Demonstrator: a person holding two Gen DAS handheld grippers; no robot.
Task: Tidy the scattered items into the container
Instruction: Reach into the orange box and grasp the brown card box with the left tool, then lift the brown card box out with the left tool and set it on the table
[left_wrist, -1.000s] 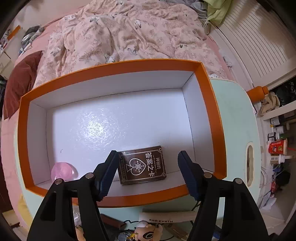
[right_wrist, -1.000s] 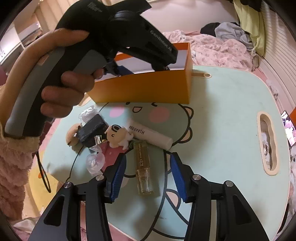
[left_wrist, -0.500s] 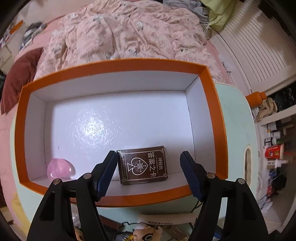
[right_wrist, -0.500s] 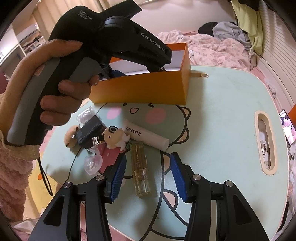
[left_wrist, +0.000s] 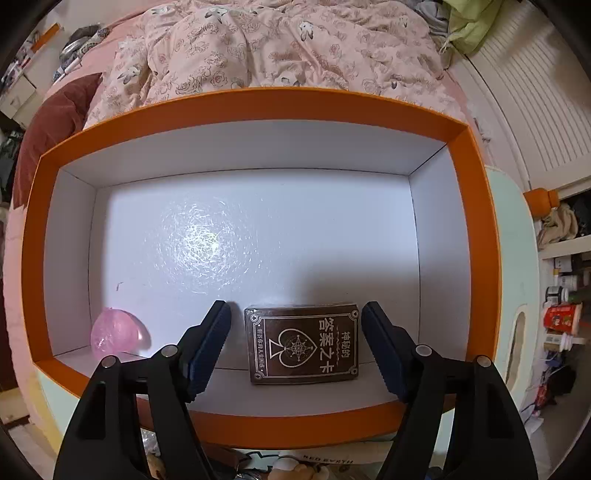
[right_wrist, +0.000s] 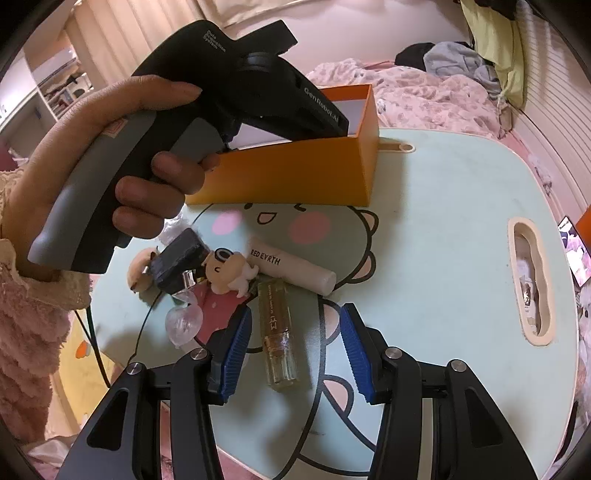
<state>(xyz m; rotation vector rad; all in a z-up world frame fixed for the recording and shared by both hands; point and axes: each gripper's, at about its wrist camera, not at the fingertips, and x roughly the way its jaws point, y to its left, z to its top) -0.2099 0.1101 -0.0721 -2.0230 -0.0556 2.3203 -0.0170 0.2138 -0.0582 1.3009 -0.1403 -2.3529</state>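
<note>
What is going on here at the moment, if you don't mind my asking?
A person is tidying small items from a table into an orange box with two handheld grippers. The left gripper hangs over the box, open, with a brown card box lying on the box floor between its pads, untouched. A pink ball is also inside. The right gripper is open around a small glass bottle on the table.

Warm, fairly dim indoor light. A soft white glare patch sits on the glossy floor of the orange box (left_wrist: 258, 107), with a faint shadow behind the dark card box (left_wrist: 302, 347). Both fisheye views curve strongly and darken at corners; focus is sharp.
</note>
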